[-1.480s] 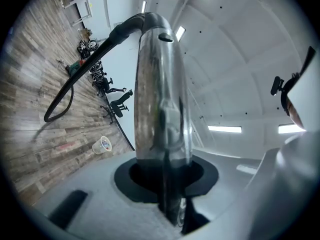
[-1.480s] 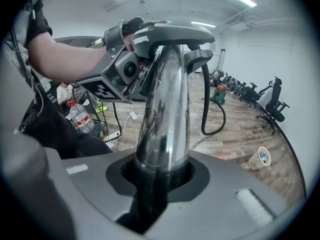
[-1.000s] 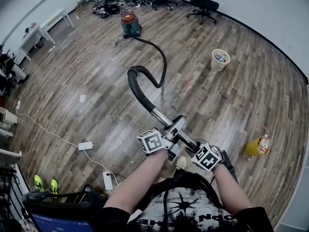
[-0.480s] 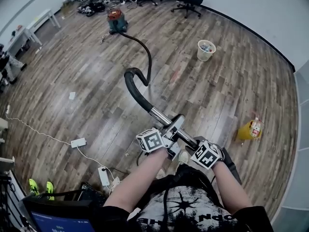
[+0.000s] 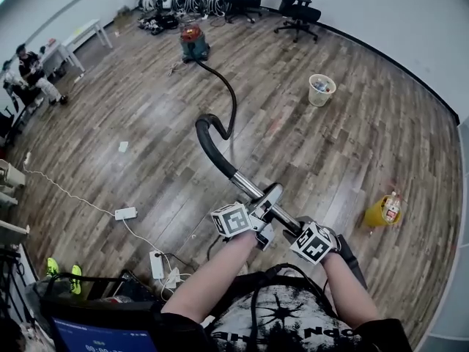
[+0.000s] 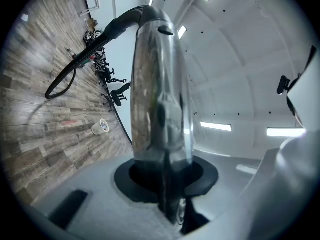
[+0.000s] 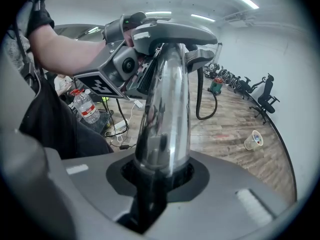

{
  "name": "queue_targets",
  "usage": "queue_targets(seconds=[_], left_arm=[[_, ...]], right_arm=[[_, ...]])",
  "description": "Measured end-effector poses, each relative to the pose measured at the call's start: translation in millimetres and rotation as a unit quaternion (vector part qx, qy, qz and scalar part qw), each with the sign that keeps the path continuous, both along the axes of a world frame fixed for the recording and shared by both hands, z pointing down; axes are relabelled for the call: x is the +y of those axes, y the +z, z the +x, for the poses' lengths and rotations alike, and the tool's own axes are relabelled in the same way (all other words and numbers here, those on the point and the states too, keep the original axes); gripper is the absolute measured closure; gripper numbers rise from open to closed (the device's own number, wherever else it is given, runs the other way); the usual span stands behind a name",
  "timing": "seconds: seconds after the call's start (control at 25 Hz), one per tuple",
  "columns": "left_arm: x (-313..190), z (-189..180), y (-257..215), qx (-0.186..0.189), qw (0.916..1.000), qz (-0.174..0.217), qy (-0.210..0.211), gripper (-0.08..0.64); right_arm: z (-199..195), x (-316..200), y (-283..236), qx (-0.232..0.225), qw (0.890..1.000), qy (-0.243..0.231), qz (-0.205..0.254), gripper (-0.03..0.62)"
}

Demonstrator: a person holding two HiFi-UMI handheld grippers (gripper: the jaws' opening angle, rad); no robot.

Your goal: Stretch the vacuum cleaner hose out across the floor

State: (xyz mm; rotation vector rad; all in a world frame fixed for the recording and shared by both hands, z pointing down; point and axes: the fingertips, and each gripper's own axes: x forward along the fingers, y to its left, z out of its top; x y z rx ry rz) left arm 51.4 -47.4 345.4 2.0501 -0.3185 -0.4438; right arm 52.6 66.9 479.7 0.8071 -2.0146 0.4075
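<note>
Left gripper [image 5: 258, 224] and right gripper [image 5: 294, 232] both clamp the chrome wand [image 5: 249, 188], raised off the floor [image 5: 352, 145], likely for a firm two-point pull. The hose [image 5: 211, 147] arches from it and curves to the vacuum cleaner [image 5: 194, 42] near the floor's far edge; not yet straight.

Large open room, an office or test lab by the look of it. Wood-plank floor [image 5: 146, 145] ran to bare white walls [image 5: 381, 13], with strip lights [image 6: 216, 126] overhead. Black office chairs [image 5: 297, 9] and a heap of cabled gear [image 5: 183, 2] stood along the far wall. A white surface [image 5: 80, 35] stood at one side; a wastebasket [image 5: 321, 89] and power strips [image 5: 125, 213] were on the floor.
</note>
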Motion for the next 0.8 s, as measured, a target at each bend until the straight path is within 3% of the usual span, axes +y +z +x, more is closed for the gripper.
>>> queue_targets(seconds=[0.4, 0.8], left_arm=[[92.8, 83.7, 23.2, -0.018, 0.9991, -0.018, -0.033, 0.471], [145.8, 110.6, 40.8, -0.043, 0.9958, -0.046, -0.067, 0.472]], right_arm=[[88.1, 97.4, 18.3, -0.015, 0.999, -0.045, -0.022, 0.502], [116.8, 157.2, 30.2, -0.041, 0.995, -0.079, -0.052, 0.501]])
